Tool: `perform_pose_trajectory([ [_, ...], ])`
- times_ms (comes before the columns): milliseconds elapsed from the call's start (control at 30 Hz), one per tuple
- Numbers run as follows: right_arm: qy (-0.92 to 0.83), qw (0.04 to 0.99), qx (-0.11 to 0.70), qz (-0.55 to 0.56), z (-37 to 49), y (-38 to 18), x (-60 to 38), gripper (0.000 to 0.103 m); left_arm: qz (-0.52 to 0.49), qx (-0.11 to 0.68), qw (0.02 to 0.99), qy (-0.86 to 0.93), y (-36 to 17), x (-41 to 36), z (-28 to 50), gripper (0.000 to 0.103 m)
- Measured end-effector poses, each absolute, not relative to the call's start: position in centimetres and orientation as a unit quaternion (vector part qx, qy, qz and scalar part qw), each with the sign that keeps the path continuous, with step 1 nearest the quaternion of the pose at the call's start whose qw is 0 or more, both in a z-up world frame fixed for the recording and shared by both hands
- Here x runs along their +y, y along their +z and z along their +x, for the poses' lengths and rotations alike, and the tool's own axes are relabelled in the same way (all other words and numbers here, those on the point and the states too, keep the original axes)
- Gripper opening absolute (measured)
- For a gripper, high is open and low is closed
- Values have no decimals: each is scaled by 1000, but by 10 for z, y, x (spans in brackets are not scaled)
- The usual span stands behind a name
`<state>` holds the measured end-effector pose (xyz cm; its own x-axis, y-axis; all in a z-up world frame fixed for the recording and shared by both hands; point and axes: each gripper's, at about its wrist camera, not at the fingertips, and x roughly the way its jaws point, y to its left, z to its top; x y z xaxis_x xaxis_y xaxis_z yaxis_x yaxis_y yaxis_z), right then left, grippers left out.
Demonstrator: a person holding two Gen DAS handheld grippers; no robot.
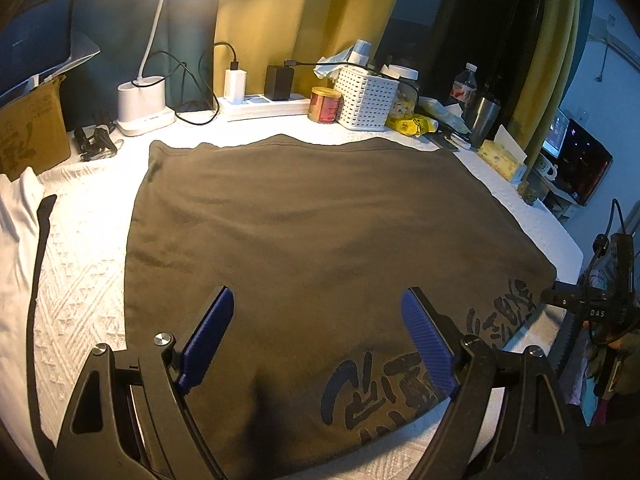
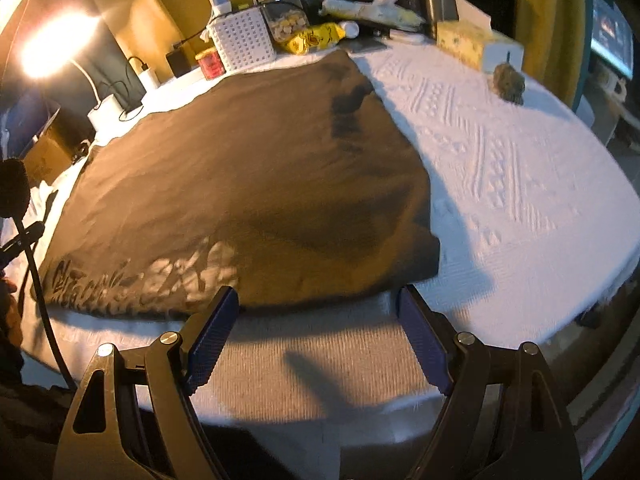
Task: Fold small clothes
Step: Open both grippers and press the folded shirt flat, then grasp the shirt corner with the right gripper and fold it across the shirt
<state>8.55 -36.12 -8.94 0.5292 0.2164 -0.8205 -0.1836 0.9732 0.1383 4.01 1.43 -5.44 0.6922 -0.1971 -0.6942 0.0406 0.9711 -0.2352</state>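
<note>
A dark olive-brown T-shirt lies spread flat on the white textured cloth that covers the counter. Its printed end, with dark brush-style lettering, is nearest the fingers. The far hem runs just short of the clutter at the back: a white lattice basket, a red tin and a power strip.

The left gripper hangs over the near part of the shirt. Its blue-padded fingers are spread wide with nothing between them, the fabric passing below both tips. The right gripper is likewise wide open and empty. It sits just short of the shirt's near edge, with its finger tips at the hem close to the near right corner and bare cloth beneath it.

The step in hand looks like taking hold of the near edge for the first fold. To do it well, each gripper should come down at its own end of that edge, the right at the corner ahead of its fingers and the left out towards the opposite corner rather than mid-panel. One finger should slide under the hem so that both shirt layers are pinched and the white cloth is left behind. Lift the two ends evenly and carry them straight towards the far hem, stopping short of the basket and tin. Uneven height or pull would probably skew the fold line.
</note>
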Motion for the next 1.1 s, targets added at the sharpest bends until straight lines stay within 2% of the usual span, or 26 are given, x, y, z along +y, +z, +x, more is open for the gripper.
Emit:
perform_pose_trajectory([
  [433, 123, 879, 452, 88, 130, -90, -357, 84, -101, 409, 905, -57, -62, 27, 60, 85],
  [867, 147, 883, 436, 92, 198, -92, -338, 83, -109, 424, 899, -26, -68, 49, 85, 85],
  [933, 149, 884, 434, 88, 208, -93, -336, 76, -111, 425, 898, -22, -69, 52, 90, 85],
  [1000, 148, 886, 433, 83, 216, -94, -334, 56, -112, 426, 897, -19, -70, 55, 93, 85],
  [1100, 147, 886, 433, 77, 227, -97, -334, 48, -115, 430, 896, -15, -72, 59, 99, 85],
])
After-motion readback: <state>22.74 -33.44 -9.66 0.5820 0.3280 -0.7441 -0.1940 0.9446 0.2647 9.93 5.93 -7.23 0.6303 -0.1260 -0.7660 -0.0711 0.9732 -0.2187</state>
